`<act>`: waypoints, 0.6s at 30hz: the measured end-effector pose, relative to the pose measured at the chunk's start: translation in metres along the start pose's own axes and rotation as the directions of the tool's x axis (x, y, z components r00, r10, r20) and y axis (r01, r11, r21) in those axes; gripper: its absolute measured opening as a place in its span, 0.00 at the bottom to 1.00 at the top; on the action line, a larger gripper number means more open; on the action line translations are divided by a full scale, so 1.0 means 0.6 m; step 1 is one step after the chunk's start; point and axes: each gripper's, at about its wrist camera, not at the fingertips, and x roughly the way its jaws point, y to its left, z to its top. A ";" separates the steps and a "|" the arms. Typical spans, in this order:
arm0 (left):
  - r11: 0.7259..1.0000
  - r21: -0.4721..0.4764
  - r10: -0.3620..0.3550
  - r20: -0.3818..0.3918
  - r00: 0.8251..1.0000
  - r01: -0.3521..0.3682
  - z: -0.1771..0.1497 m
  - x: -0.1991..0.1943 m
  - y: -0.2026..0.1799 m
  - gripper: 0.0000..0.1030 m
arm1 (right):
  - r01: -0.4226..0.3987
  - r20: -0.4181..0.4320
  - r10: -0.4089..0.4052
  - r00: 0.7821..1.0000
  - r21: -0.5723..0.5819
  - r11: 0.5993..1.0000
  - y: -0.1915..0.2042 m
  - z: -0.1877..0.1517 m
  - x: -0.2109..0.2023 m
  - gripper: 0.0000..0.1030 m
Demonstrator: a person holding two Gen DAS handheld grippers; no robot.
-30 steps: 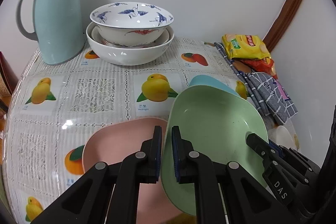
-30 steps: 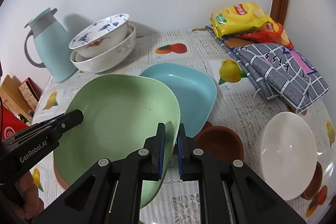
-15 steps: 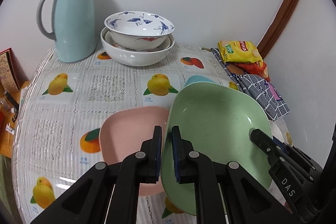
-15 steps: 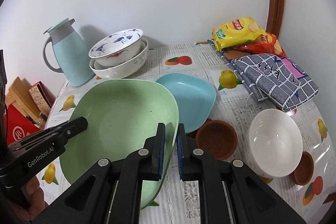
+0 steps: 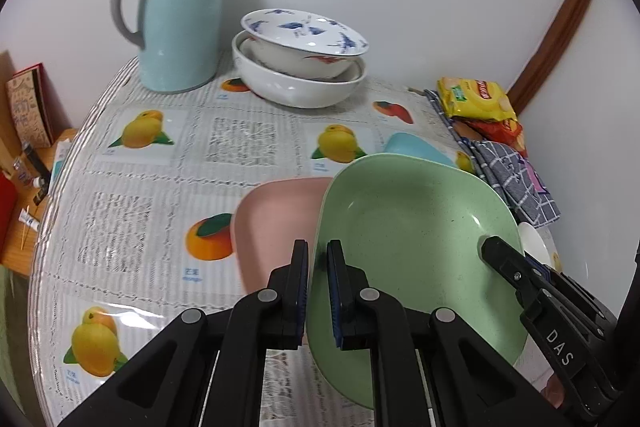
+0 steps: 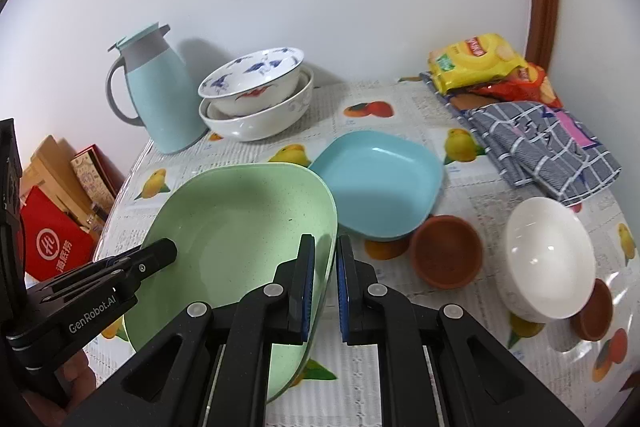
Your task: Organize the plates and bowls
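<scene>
My left gripper [image 5: 318, 263] is shut on the left rim of a green plate [image 5: 416, 239]. My right gripper [image 6: 325, 259] is shut on the right rim of the same green plate [image 6: 240, 227]. The plate hangs tilted above the table between both grippers. A pink plate [image 5: 276, 223] lies on the table partly under it. A blue plate [image 6: 380, 183] lies behind it and its edge shows in the left wrist view [image 5: 416, 147]. Two stacked bowls [image 5: 300, 67] stand at the back, the top one white with blue patterns.
A light blue jug [image 5: 180, 11] stands back left. Snack packets [image 6: 480, 67] and a checked cloth [image 6: 552, 147] lie back right. A white bowl [image 6: 548, 255], a brown bowl [image 6: 448, 251] and a brown saucer [image 6: 592, 311] sit at the right. Boxes [image 6: 52, 211] stand beyond the table's left edge.
Both grippers have risen and drawn back with the green plate, so more of the table and the pink plate shows. The grip on the plate is unchanged.
</scene>
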 end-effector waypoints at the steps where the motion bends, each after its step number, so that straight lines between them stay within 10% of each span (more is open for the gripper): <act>1: 1.000 -0.009 0.005 -0.002 1.000 -0.005 -0.001 0.002 0.008 0.10 | -0.003 -0.006 0.003 1.000 -0.004 1.000 0.006 -0.001 0.006 0.10; 18: 0.996 -0.056 0.070 -0.083 0.994 -0.075 -0.016 0.077 0.057 0.10 | -0.007 -0.117 -0.006 0.993 -0.105 0.994 0.050 -0.010 0.112 0.10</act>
